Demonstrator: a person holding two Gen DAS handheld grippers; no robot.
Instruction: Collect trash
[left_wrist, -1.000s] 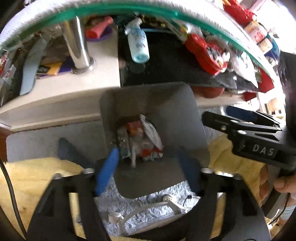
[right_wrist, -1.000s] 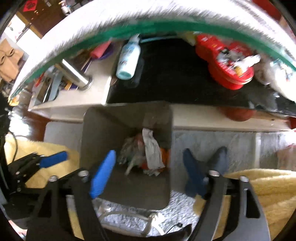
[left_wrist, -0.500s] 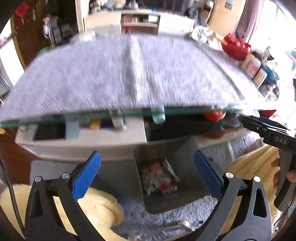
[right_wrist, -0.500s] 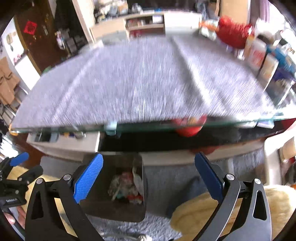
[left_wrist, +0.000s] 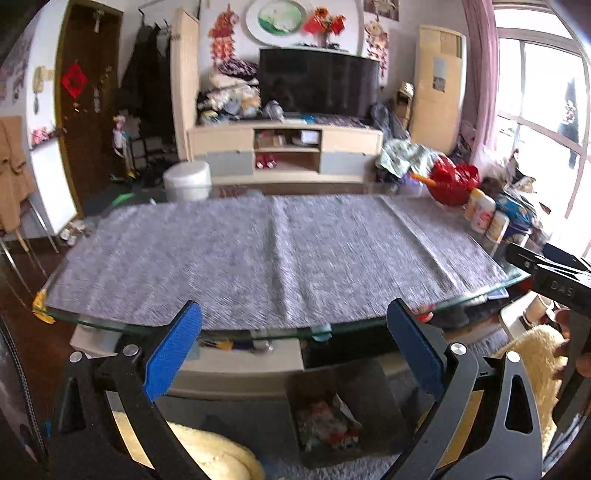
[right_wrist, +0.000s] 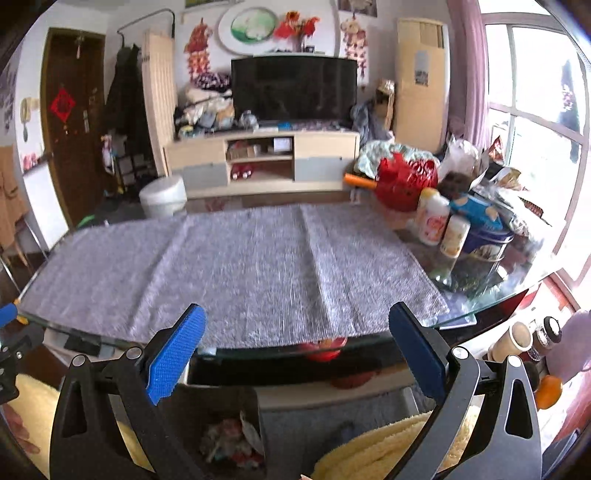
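Below, grey bin (left_wrist: 332, 417) holds crumpled, seemingly mixed wrappers (left_wrist: 325, 421); both grippers agape, empty.

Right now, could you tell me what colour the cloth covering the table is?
Mottled grey cloth, clearest in the right wrist view.

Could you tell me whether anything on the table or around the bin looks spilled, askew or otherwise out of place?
Nothing stands out. The grey cloth lies flat on the glass table with no litter on it, and the bin stands upright on the floor below with the wrappers inside.
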